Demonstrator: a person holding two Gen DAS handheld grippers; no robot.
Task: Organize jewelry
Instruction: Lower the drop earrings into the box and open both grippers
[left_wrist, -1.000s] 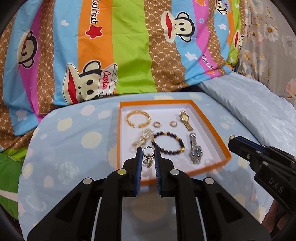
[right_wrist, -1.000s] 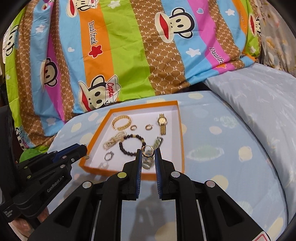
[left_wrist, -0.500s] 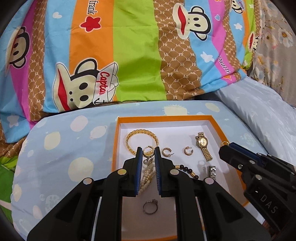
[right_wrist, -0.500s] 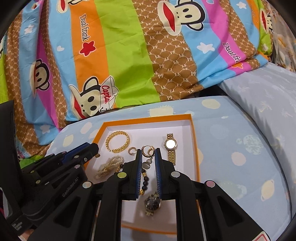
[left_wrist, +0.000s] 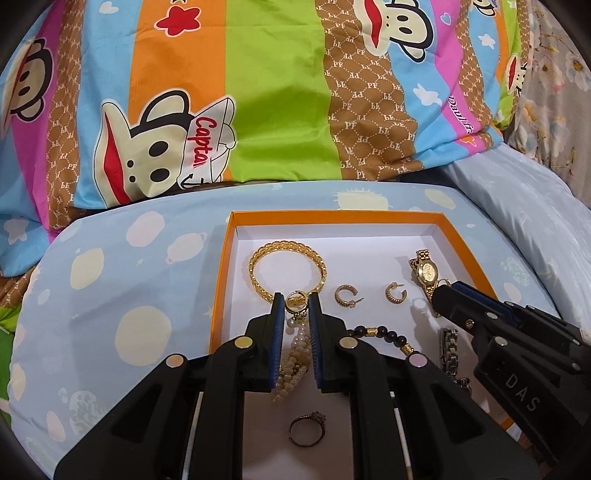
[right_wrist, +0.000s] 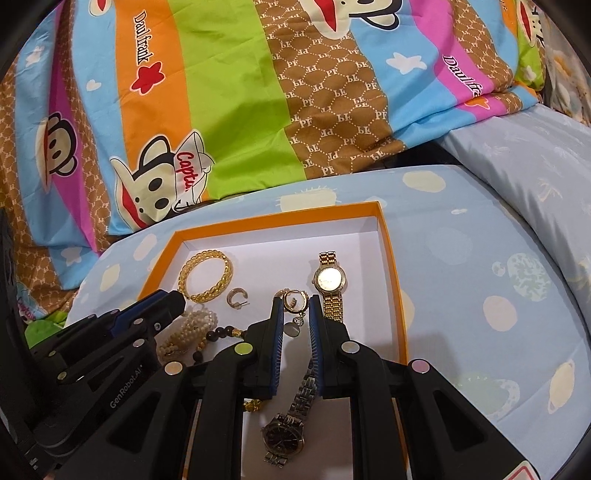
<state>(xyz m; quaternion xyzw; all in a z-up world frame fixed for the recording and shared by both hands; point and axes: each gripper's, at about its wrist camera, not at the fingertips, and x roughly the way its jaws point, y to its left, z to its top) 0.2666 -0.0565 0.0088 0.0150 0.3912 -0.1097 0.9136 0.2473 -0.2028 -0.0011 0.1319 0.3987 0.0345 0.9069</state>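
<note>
An orange box (left_wrist: 332, 216) with a white floor lies on the spotted blue cushion. My left gripper (left_wrist: 295, 301) hovers over its left half, shut on a gold hoop earring (left_wrist: 296, 300) with a pearl drop. Over the middle of the box (right_wrist: 277, 218), my right gripper (right_wrist: 295, 301) is shut on a matching gold hoop earring (right_wrist: 293, 300) with a dangling disc. Below lie a gold bracelet (left_wrist: 288, 266), two small hoops (left_wrist: 345, 295), a gold watch (right_wrist: 328, 284), a silver watch (right_wrist: 284, 435), a pearl strand (right_wrist: 188, 328), dark beads (left_wrist: 384, 334) and a ring (left_wrist: 306, 430).
A striped cartoon-print quilt (left_wrist: 258, 110) is heaped just behind the cushion. A pale blue pillow (right_wrist: 535, 177) lies to the right. The two grippers stand side by side, the right one's tip (left_wrist: 443, 286) near the gold watch.
Both grippers have moved forward and down, from the box's near edge to over its inside. Each still holds its earring. The jewelry in the box has not shifted.
</note>
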